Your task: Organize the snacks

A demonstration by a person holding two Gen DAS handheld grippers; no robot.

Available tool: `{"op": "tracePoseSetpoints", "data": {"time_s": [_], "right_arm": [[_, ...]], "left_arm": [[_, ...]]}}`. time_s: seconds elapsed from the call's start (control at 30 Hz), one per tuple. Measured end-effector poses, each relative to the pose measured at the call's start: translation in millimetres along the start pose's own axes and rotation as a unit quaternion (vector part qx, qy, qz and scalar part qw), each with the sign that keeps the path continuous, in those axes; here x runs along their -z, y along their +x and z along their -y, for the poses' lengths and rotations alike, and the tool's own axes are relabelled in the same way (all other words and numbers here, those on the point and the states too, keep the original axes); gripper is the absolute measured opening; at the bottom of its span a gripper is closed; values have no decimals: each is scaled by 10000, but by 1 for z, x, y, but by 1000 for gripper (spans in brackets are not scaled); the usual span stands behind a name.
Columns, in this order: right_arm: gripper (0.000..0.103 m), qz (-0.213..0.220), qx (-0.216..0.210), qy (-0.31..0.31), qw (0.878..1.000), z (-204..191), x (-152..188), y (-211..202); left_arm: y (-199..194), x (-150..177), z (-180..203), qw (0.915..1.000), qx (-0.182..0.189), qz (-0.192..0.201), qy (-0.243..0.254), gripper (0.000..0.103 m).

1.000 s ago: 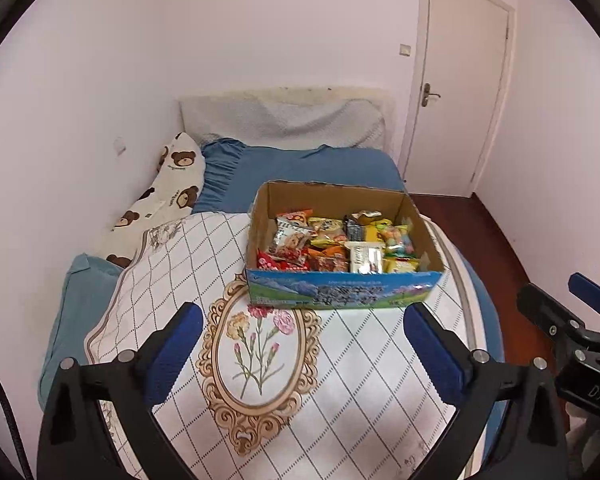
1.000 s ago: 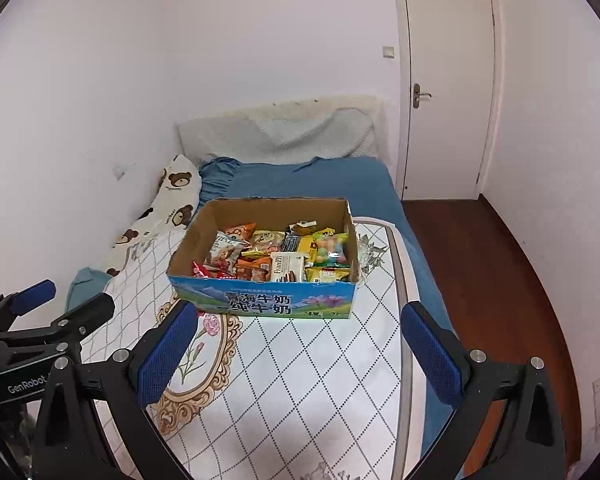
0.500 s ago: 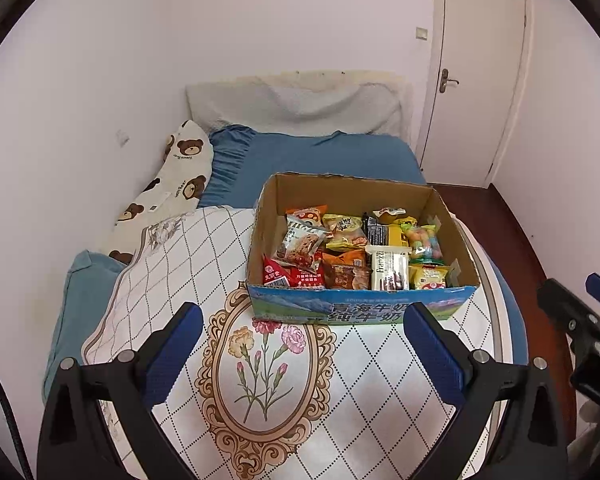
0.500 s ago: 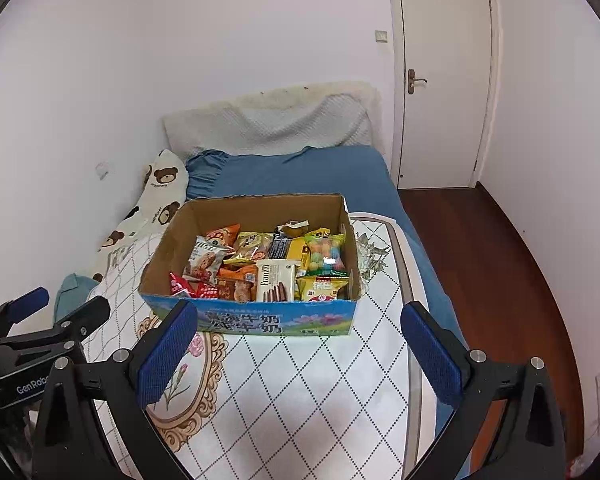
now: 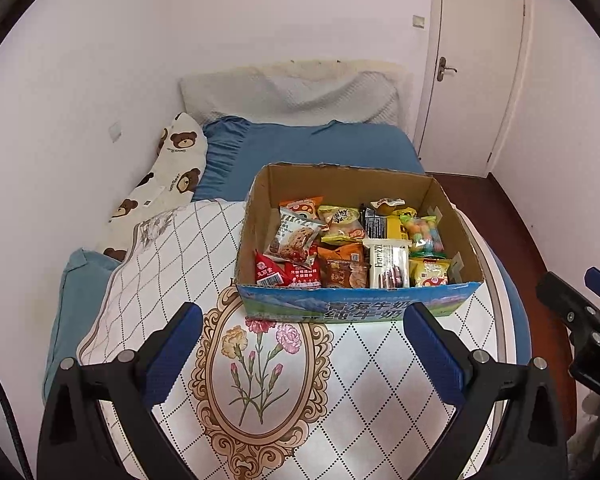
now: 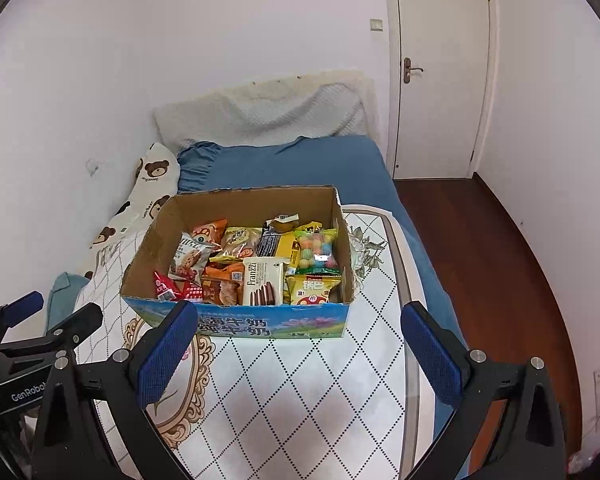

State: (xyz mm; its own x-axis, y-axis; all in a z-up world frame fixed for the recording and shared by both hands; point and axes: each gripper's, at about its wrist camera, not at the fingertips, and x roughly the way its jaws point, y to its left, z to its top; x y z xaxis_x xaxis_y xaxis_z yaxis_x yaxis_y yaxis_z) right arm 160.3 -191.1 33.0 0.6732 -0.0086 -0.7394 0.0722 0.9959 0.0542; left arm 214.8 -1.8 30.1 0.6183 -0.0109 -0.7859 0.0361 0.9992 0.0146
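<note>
Approach noted: both views show the cardboard box (image 5: 356,308) of snacks (image 5: 352,244) on the bed (image 5: 300,148) nearer and larger than a second ago, left hand-held gripper (image 5: 302,344) and right hand-held gripper (image 6: 300,342) spread wide, empty; snacks already lie boxed.

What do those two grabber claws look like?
Both are alike: the left gripper and right gripper have black angular frames with silver bolts and flat blue textured pads. White "GenRobot" lettering marks the left one's side, and a black cable hangs beside it.
</note>
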Motion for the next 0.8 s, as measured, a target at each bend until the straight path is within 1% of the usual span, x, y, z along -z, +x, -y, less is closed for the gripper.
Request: {"op": "tracePoseSetpoints", "data": {"time_s": [0.8], "right_arm": [[103,85,29,-119,9999,-3,-5,-5]], "left_arm": [[-3,-6,-2,10000,-19,56,32,103]]}}
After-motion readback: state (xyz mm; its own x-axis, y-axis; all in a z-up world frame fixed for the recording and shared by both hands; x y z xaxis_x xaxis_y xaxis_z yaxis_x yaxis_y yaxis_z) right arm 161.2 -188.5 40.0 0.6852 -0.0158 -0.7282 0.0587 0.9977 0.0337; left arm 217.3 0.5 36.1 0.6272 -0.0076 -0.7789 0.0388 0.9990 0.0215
